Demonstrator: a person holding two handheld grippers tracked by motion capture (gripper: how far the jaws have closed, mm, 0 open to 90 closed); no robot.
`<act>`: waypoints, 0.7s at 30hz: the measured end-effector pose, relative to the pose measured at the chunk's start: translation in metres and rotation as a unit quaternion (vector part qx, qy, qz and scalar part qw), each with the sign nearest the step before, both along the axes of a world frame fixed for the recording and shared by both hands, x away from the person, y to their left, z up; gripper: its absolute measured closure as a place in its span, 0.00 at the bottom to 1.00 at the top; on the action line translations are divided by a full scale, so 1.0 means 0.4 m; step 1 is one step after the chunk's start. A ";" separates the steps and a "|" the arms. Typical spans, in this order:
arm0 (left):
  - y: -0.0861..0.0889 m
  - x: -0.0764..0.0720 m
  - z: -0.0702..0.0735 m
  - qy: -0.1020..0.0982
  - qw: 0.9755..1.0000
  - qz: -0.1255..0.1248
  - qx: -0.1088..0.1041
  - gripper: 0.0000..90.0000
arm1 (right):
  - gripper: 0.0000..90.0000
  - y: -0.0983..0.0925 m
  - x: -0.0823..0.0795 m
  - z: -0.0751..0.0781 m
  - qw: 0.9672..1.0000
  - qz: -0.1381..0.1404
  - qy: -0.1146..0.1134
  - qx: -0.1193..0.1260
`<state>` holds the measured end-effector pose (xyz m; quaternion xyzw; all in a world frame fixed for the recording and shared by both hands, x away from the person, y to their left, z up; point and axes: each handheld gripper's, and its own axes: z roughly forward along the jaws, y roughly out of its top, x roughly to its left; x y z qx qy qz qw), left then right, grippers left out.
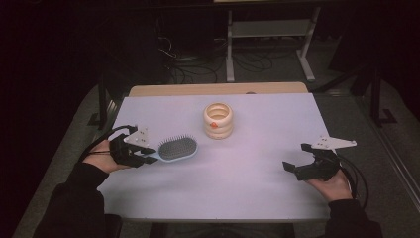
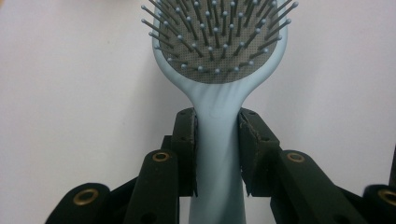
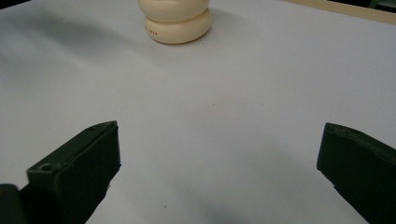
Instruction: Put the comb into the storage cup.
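A pale blue hairbrush [image 1: 176,148] with dark bristles is held off the white table at the left, bristles up. My left gripper [image 1: 146,153] is shut on its handle; in the left gripper view both pads press the handle [image 2: 217,140] just below the brush head [image 2: 219,39]. A cream ribbed holder [image 1: 218,120] made of stacked rings, with an orange spot inside, stands upright at the table's middle back; its base [image 3: 176,21] lies ahead of my right gripper. My right gripper [image 1: 297,158] hovers low at the right with its jaws wide open and nothing between them.
The white table top [image 1: 237,173] rests on a wooden table whose edge [image 1: 218,89] runs along the back. Beyond it are a metal stand [image 1: 270,34] and cables on the floor. Bare table lies between the two grippers.
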<state>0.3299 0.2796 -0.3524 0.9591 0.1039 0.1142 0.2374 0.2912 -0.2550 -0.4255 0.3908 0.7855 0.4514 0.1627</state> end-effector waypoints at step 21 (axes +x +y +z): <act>-0.052 0.011 0.094 -0.035 0.999 -0.013 -0.003 0.78 | 0.00 0.000 0.000 0.000 1.000 0.001 0.000 -0.001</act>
